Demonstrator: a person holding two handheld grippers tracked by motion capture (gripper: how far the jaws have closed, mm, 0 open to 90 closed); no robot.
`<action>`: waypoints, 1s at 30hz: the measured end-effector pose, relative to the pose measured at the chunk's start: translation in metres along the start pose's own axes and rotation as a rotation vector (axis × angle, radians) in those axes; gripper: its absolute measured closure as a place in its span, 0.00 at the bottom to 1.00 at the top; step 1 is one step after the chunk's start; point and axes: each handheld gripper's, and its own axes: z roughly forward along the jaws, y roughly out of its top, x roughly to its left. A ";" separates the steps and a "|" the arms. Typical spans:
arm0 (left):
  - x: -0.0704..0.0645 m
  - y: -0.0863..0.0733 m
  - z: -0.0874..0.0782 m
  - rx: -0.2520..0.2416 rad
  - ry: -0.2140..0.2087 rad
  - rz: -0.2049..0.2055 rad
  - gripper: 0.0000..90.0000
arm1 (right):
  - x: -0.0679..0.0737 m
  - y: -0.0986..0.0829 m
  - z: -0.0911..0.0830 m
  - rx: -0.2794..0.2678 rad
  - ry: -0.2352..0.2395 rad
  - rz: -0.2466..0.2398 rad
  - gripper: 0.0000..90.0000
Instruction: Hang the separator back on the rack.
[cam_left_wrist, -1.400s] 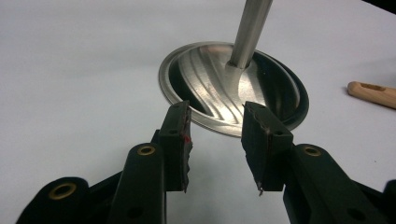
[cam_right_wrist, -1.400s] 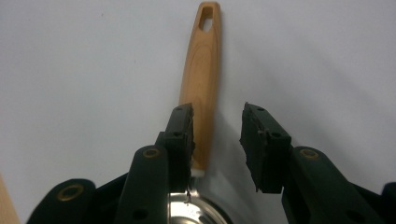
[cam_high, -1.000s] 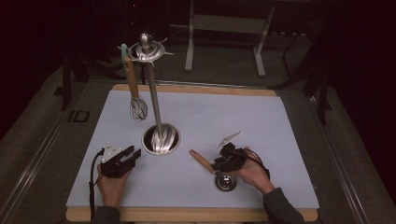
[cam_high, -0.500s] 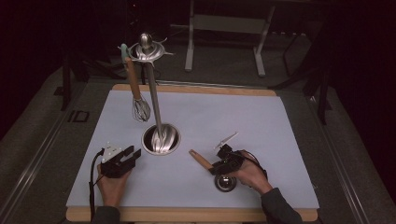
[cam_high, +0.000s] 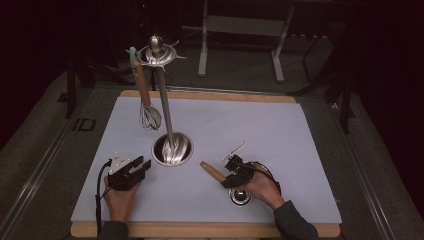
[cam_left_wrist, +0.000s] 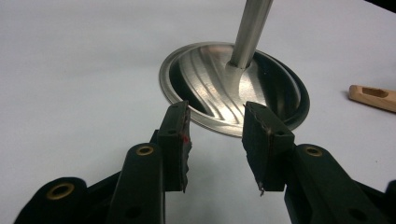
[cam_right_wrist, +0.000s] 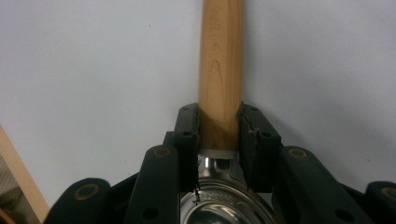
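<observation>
Barely shifted, the right tool (cam_high: 234, 172) stays clamped on the wooden ladle handle (cam_right_wrist: 221, 70), just right of the stand base (cam_high: 172, 149). Left tool (cam_high: 131, 167) sits apart-jawed left of the base; open counter (cam_high: 310, 140) stretches right of it.
</observation>
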 end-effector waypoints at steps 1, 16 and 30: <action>0.000 0.000 0.000 0.000 0.000 0.000 0.69 | -0.001 0.001 0.000 0.004 0.001 0.000 0.78; 0.000 0.000 0.000 0.000 0.001 0.002 0.69 | 0.000 0.005 -0.006 -0.031 0.020 0.006 0.79; 0.000 0.000 0.000 0.000 0.001 0.002 0.69 | -0.003 0.008 -0.014 -0.063 0.018 0.014 0.79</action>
